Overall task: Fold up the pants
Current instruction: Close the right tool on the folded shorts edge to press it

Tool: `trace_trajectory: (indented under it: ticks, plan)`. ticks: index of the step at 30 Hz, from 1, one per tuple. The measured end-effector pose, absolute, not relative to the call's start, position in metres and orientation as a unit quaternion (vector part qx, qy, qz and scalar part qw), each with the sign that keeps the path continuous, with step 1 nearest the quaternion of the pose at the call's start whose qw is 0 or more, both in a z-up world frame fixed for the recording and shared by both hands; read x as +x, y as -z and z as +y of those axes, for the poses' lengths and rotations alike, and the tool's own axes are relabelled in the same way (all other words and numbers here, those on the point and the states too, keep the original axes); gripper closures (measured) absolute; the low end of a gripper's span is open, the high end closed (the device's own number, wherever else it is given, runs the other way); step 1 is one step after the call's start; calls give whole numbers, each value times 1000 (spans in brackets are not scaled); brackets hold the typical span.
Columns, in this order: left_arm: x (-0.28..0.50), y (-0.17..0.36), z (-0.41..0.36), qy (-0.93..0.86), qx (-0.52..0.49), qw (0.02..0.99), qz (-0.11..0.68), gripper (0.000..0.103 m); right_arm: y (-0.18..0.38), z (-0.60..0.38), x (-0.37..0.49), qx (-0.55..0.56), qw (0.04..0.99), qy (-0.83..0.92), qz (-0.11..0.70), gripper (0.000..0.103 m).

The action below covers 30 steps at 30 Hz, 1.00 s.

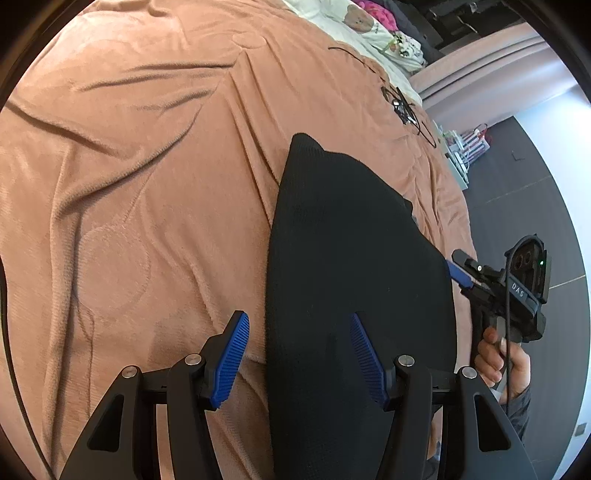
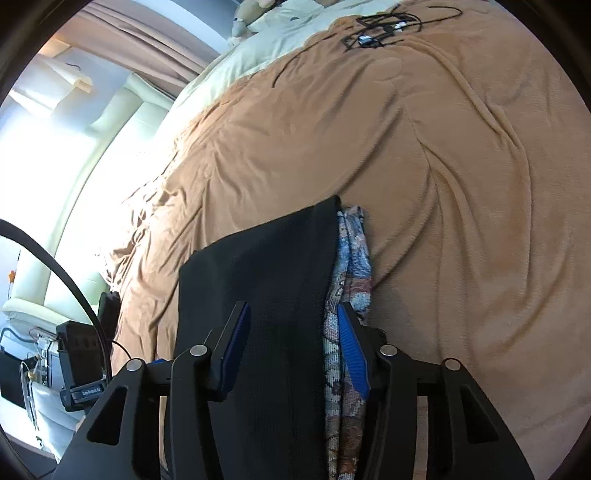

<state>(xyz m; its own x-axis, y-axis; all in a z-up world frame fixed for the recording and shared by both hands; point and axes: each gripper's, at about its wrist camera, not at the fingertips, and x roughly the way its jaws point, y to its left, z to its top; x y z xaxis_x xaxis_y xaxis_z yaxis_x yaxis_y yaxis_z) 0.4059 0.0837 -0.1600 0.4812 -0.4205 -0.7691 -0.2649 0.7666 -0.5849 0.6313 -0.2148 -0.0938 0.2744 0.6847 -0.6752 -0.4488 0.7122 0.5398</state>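
Left wrist view: left gripper (image 1: 299, 354) angled down, fingers (image 1: 232, 354) released astride one pair of black pants (image 1: 351, 258); right gripper (image 2: 293, 347) fingers parted around it, lower centre.

Your left gripper (image 1: 299, 354) hangs over the near edge of the pants (image 1: 354, 258), which lie on the blanket (image 1: 147, 184) covering the bed; one finger is over the blanket, the other over the pants. To its right, your right gripper (image 1: 460, 273) sits at the pants' far side, held in your hand (image 1: 498, 354). In the right wrist view, a patterned cloth (image 2: 351, 266) lies just right of the pants. A tangle of cables (image 2: 380, 29) rests on the blanket, well behind.
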Motion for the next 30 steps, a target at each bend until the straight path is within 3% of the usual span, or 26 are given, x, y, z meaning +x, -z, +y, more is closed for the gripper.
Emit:
trace_trajectory:
  ticks: [4, 9, 12, 30]
  plan:
    - [407, 166, 77, 54, -332, 789, 514, 44, 99, -207, 637, 103, 789, -354, 491, 58]
    - [408, 172, 70, 60, -329, 787, 518, 44, 103, -199, 640, 65, 800, -328, 498, 91]
    - [409, 178, 68, 60, -330, 781, 527, 45, 97, -200, 636, 66, 806, -328, 488, 100]
    - [375, 185, 56, 68, -323, 771, 544, 45, 77, -214, 593, 55, 847, -295, 438, 101]
